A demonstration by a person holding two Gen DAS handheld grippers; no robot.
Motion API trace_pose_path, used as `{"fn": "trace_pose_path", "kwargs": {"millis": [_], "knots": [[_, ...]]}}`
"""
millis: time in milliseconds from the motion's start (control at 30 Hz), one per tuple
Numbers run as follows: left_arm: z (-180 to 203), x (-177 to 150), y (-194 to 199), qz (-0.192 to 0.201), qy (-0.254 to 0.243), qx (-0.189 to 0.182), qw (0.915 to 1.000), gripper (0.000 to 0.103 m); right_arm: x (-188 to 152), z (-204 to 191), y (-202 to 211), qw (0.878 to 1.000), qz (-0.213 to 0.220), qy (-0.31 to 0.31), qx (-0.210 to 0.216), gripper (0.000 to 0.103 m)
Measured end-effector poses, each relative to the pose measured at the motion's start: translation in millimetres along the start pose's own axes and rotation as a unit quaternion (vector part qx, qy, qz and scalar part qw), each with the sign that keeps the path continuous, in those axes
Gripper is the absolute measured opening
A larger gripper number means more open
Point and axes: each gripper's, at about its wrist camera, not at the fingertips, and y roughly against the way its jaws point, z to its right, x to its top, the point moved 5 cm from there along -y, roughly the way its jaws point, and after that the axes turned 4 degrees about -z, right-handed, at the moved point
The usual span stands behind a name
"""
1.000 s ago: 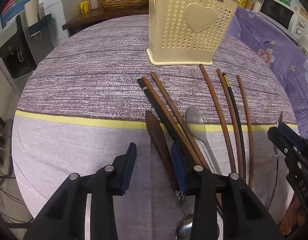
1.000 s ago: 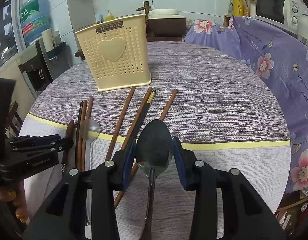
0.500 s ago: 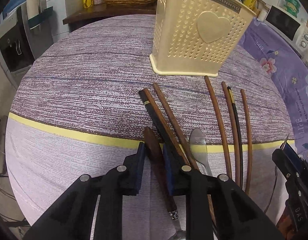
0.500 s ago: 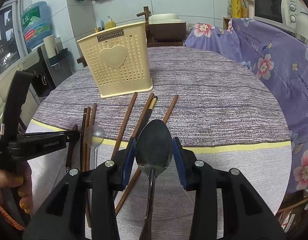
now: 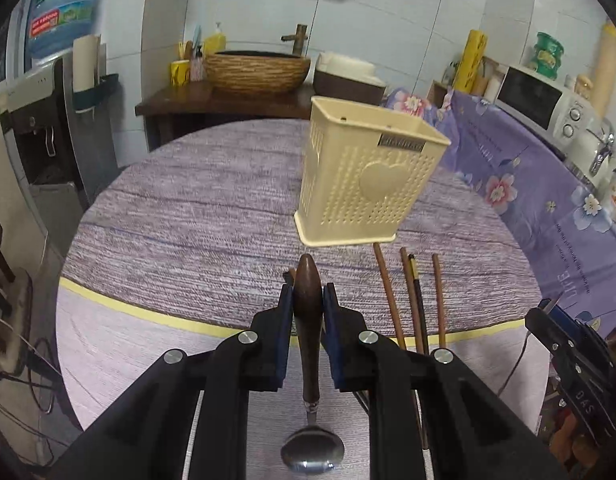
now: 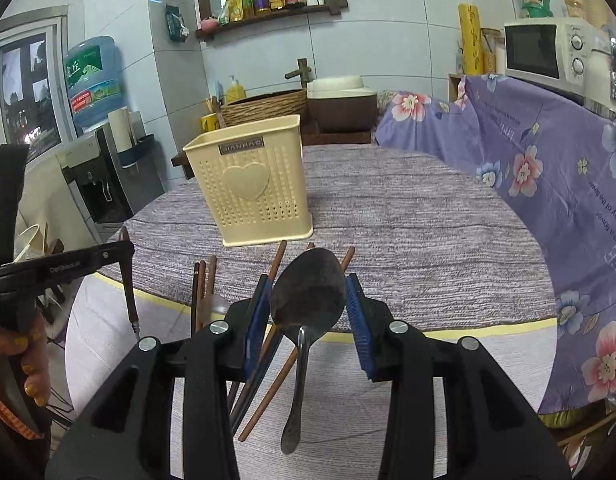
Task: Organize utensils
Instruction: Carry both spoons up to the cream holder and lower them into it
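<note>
Left gripper [image 5: 308, 312] was clamped on a wood-handled spoon [image 5: 308, 320], right gripper [image 6: 308, 312] on a metal spoon [image 6: 308, 292], both lifted. Holder [image 6: 251, 188] looked empty; chopsticks [image 5: 416, 304] lay on the table [image 5: 187, 220].

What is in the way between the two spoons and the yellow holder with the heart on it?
Nothing visible. The left hand-held gripper grips the wooden-handled spoon and the right hand-held gripper grips the metal spoon, both above the table. Only chopsticks lie flat below, before the holder.
</note>
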Motion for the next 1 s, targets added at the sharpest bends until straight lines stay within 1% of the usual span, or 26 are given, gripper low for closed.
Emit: {"fn": "trace_pose_path", "kwargs": {"millis": [233,433,633,767,867,1000], "knots": [[-6,6,17,0.032,-0.011,-0.002,0.9994,0.016,5,-6,8,1.000,0.006,0.018,0.005,0.038],[-16,6,19,0.036,-0.002,-0.007,0.9993,0.016,2,-7,6,1.000,0.002,0.023,0.005,0.038],[-19,9,23,0.043,-0.003,-0.009,0.9990,0.016,10,-9,5,0.999,0.002,0.023,0.027,0.038],[-19,19,29,0.056,-0.008,-0.010,0.9984,0.016,27,-12,2,0.999,0.013,0.025,0.044,0.038],[-19,34,33,0.065,-0.012,-0.013,0.9977,0.016,44,-14,-2,0.998,0.021,0.026,0.055,0.038],[-22,61,47,0.089,-0.014,-0.019,0.9958,0.016,80,-21,-7,0.996,0.045,0.040,0.059,0.038]]}}
